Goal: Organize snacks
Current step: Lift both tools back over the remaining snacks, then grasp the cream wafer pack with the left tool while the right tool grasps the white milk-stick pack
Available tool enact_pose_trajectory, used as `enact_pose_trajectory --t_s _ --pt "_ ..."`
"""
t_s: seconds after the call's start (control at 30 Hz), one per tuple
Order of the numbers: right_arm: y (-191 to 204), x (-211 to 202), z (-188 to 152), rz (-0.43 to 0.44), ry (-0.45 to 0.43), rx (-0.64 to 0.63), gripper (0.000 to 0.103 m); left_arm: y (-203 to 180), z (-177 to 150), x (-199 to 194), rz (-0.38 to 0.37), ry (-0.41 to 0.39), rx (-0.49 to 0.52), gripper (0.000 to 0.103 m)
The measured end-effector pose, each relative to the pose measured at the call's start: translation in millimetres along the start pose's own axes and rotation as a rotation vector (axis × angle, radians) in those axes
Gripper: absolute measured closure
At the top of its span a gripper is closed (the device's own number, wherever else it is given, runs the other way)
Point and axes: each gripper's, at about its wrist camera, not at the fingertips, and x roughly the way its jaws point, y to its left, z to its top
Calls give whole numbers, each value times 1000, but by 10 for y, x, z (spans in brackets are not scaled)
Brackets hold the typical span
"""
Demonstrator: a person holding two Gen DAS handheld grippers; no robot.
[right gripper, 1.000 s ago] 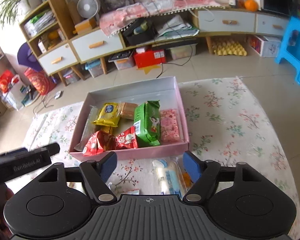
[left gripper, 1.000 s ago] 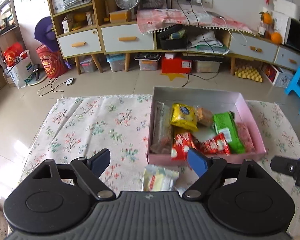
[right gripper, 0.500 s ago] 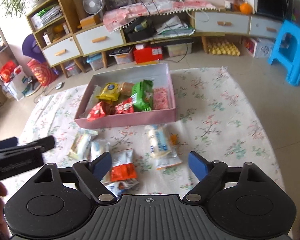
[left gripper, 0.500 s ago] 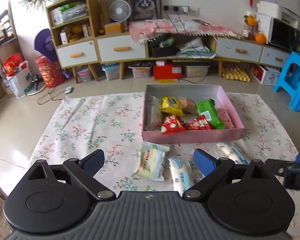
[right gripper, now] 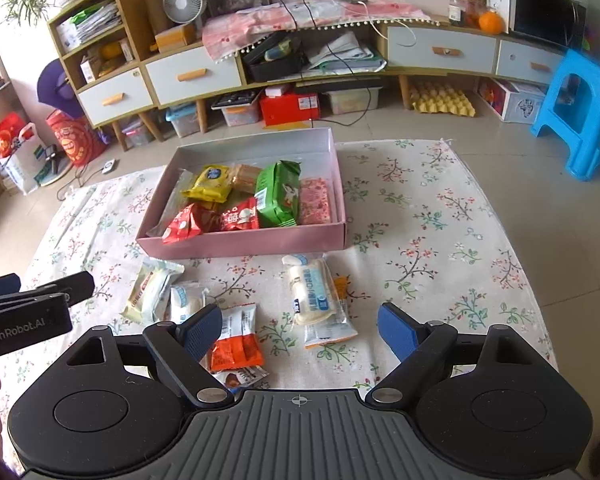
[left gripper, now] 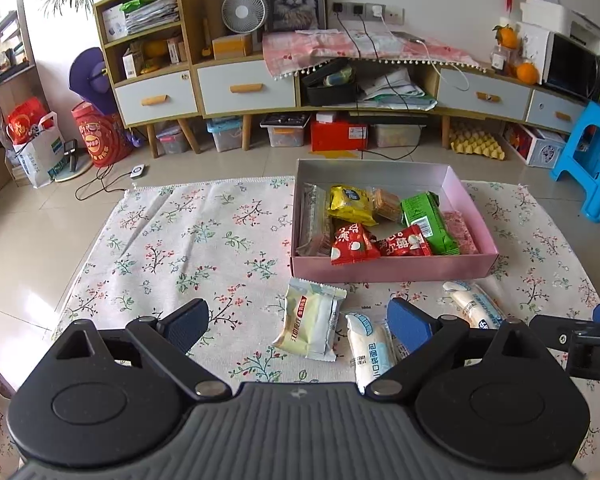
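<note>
A shallow pink box [right gripper: 244,246], rectangular with pale grey inner walls, is set on a floral cloth [right gripper: 420,232] spread over the tiled floor. Part of the sorting appears done: a yellow packet [right gripper: 208,184], a green packet [right gripper: 278,194], two red packets [right gripper: 210,220], a pink speckled bar [right gripper: 315,202] and a clear-wrapped biscuit stack [right gripper: 246,174] are laid flat in the box, crowded toward its near half, while the far half is seen bare.

Several snacks are left loose on the cloth just in front of the box: a cream-coloured pouch [left gripper: 312,322], a white bread roll in a clear crinkled wrapper [left gripper: 370,346], a second such bread roll [right gripper: 312,292], and an orange-and-white sachet [right gripper: 236,340] lying over a small wrapper. All are soft, glossy film packs with crimped ends, likely light and slippery.

The left hand-held gripper [left gripper: 296,322] is held above the cream pouch with its blue ribbed pads spread wide and nothing between them. The right hand-held gripper [right gripper: 300,332] is likewise wide, hanging over the second bread roll and the orange sachet, gripping nothing. By this reading roughly half the job remains, with each loose pack still to be lifted into the box.
</note>
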Motion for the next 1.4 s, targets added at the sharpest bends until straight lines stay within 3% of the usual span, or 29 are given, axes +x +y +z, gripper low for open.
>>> enact_pose_trajectory --t_s 0.93,1.23,1.4 --pt "-25 46 -12 14 26 -3 16 66 -12 57 -53 65 -45 7" --pt "-230 198 4 25 86 73 16 212 -41 232 -101 156 -119 7" --pt "-340 323 14 -14 106 86 16 302 -49 370 -143 204 -184 8"
